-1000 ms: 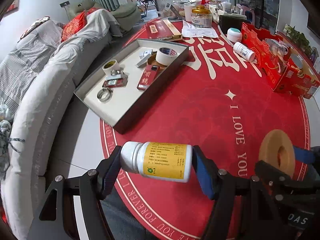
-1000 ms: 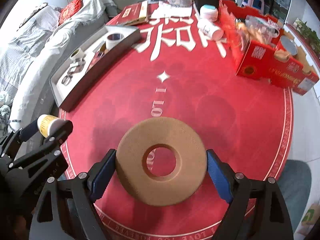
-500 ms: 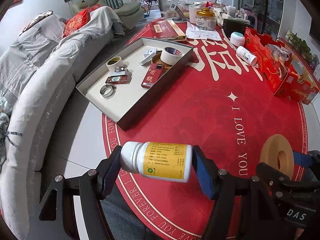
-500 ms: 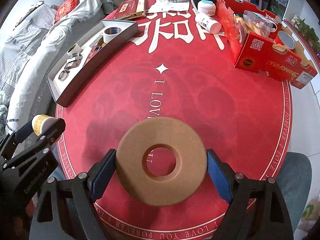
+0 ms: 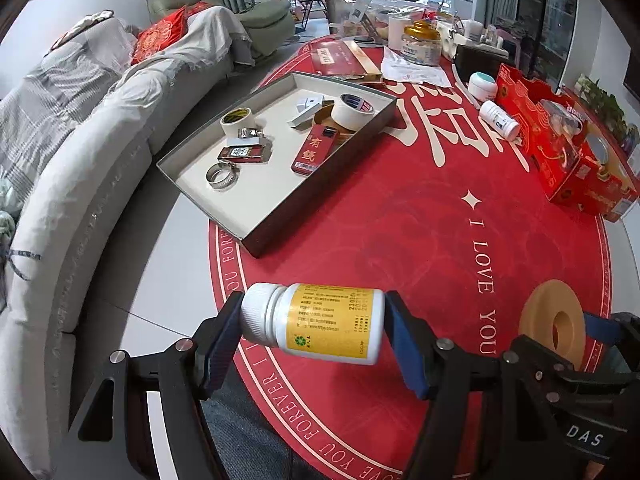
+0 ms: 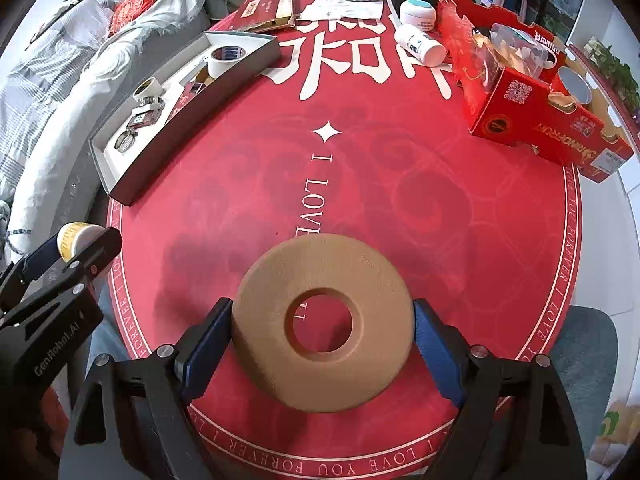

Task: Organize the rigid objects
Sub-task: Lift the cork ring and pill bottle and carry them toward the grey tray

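Red cloth covers the round table, a grey sofa curving past its left edge. Left gripper grips a white bottle lengthwise — cap against one pad, base against the other — held clear above the cloth. Right gripper clamps a tan ring by its outer rim, hole facing the camera. Far left sits a grey tray with tape rolls and small boxes.

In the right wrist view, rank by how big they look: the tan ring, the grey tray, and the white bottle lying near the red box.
1. Tan ring, though nearness inflates it.
2. Grey tray.
3. White bottle.
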Available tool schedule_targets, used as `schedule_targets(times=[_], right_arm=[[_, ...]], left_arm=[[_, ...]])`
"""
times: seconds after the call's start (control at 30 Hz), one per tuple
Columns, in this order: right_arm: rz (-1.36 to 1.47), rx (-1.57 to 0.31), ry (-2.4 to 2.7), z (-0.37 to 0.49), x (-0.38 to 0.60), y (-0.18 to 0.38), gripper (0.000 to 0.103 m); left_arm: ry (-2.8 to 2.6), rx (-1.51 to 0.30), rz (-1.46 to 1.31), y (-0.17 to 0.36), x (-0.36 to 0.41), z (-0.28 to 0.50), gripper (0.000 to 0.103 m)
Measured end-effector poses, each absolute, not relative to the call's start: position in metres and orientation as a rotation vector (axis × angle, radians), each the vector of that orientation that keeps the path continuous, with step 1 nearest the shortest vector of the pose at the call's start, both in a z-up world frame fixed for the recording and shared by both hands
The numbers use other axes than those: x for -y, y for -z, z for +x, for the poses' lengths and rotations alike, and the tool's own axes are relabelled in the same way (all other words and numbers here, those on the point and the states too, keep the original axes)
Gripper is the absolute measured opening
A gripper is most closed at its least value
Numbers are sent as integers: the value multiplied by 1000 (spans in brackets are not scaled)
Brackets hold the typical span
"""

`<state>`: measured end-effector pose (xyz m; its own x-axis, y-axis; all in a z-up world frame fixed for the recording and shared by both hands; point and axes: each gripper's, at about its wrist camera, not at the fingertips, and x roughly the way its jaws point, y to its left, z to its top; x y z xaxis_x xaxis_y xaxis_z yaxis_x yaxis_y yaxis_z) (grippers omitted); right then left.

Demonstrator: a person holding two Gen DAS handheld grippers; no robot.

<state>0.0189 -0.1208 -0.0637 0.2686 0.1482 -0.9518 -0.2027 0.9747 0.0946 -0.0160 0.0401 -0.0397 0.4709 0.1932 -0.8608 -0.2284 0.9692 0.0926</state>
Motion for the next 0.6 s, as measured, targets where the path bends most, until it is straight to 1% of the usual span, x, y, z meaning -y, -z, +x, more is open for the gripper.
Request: schedule_targets(times=[0.6], right_arm=[[-86, -1276, -231, 17, 113, 62, 88]], left_arm=[[-280, -1038, -76, 35, -51, -19, 72]])
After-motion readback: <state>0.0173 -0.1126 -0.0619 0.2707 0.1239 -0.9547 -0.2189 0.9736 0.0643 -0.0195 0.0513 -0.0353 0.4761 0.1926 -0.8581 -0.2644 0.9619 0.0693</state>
